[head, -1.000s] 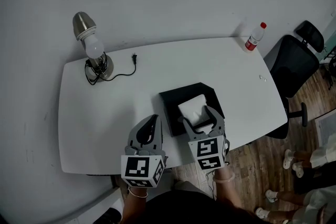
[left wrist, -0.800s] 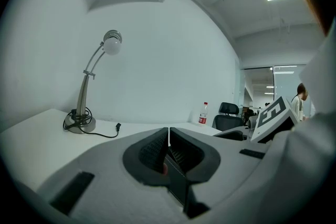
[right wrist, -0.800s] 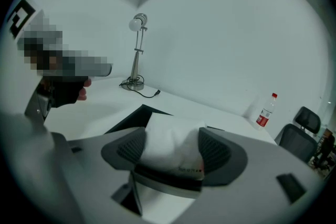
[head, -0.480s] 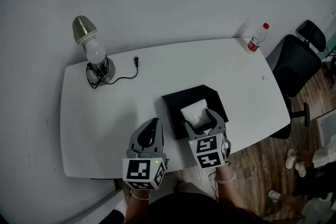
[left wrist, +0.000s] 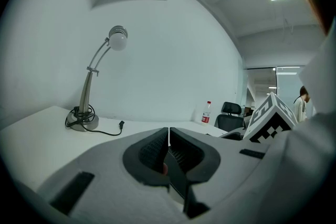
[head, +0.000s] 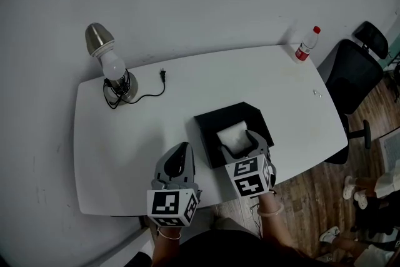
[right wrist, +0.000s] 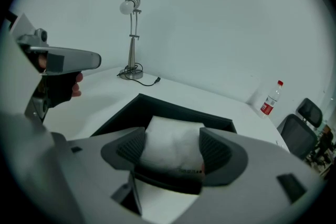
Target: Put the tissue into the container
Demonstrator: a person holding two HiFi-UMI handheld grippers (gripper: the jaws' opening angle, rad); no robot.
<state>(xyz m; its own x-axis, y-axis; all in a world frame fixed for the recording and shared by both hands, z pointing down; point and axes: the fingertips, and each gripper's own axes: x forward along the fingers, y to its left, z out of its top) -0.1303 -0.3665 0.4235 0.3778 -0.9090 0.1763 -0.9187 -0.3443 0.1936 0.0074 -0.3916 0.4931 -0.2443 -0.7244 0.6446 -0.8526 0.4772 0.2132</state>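
1. The right gripper (head: 242, 142) (right wrist: 173, 148) reaches forward over the desk's (head: 125, 134) near edge, its jaws clasping the white tissue (head: 230, 134) (right wrist: 173, 136) inside the black container (head: 209, 125) (right wrist: 157, 106).
2. The left gripper (head: 179, 151) (left wrist: 168, 145) hovers just beside it, level, jaws pressed together on nothing.

Your white tabletop (head: 125, 147) is carrying a silver desk lamp (head: 112, 65) and its loose plug (head: 162, 75) far left, a black container (head: 209, 134) near your edge, and a red-labelled bottle (head: 305, 45) at the far right corner.
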